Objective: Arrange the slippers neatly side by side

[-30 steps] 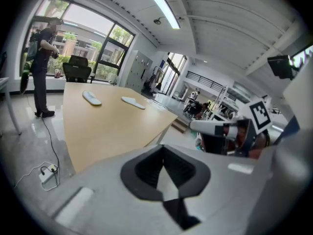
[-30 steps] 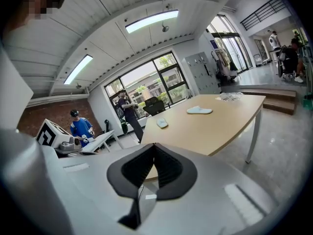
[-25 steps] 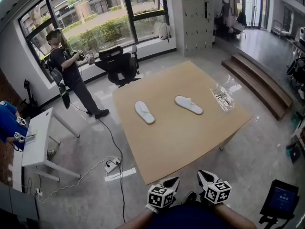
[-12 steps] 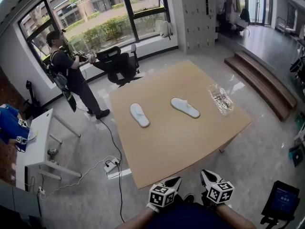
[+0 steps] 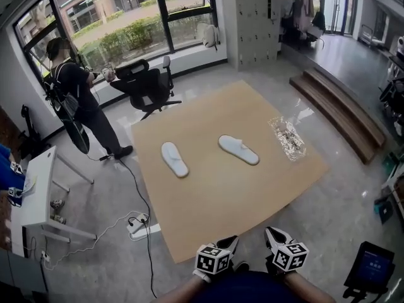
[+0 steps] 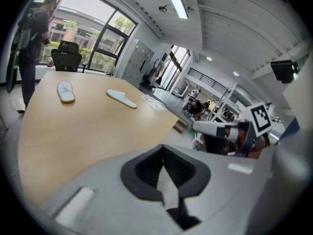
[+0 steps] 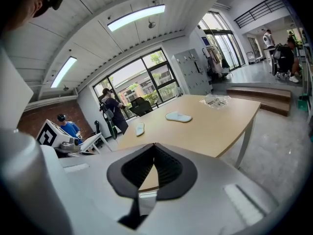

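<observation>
Two white slippers lie apart on the wooden table (image 5: 252, 194). The left slipper (image 5: 174, 159) points away from me; the right slipper (image 5: 238, 149) lies at an angle to it. Both show small in the left gripper view, left slipper (image 6: 65, 91) and right slipper (image 6: 122, 98), and in the right gripper view, left slipper (image 7: 140, 128) and right slipper (image 7: 178, 116). My left gripper (image 5: 226, 245) and right gripper (image 5: 273, 237) hang close to my body below the table's near edge, both shut and empty, far from the slippers.
A clear plastic bag (image 5: 286, 138) lies at the table's right side. A person (image 5: 72, 100) stands by the windows at the far left, next to a black office chair (image 5: 146, 87). A white desk (image 5: 35, 191) and floor cables (image 5: 136, 223) are at left; steps (image 5: 338, 115) at right.
The head view has shifted, so the table and slippers sit a little further left and lower in frame. The person by the window has drifted left. The grippers hold their place, still shut.
</observation>
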A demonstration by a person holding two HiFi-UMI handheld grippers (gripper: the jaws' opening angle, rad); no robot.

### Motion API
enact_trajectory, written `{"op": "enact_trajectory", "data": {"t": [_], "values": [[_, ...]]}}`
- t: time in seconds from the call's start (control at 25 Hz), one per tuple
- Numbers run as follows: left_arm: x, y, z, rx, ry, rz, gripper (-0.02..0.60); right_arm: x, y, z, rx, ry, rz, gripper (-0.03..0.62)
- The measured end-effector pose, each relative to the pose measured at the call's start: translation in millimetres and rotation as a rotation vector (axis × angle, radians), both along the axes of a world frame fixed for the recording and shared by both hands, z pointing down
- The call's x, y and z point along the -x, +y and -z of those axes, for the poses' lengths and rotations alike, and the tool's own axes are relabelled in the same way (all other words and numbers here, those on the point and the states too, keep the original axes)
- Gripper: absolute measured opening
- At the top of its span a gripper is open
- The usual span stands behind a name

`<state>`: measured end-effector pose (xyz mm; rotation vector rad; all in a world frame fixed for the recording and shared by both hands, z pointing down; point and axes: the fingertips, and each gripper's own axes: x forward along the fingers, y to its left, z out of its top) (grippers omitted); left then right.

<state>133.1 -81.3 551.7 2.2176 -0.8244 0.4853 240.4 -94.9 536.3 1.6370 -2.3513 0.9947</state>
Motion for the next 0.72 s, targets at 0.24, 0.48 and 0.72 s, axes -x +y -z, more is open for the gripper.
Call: {"op": "enact_trajectory", "data": {"t": [0.24,0.48,0.72], "values": [[10,-55,-5,0.012,0.007,0.004,0.003,11,-50,-2,-0.005,0.031,0.013,0.011],[18,-99,-2,-0.003,0.013,-0.007,0.003,25,-90,-5,0.013,0.047,0.022,0.011],[36,-135,-15,0.036,0.047,0.019,0.003,50,-125,-16,0.056,0.077,0.079,0.011]]}}
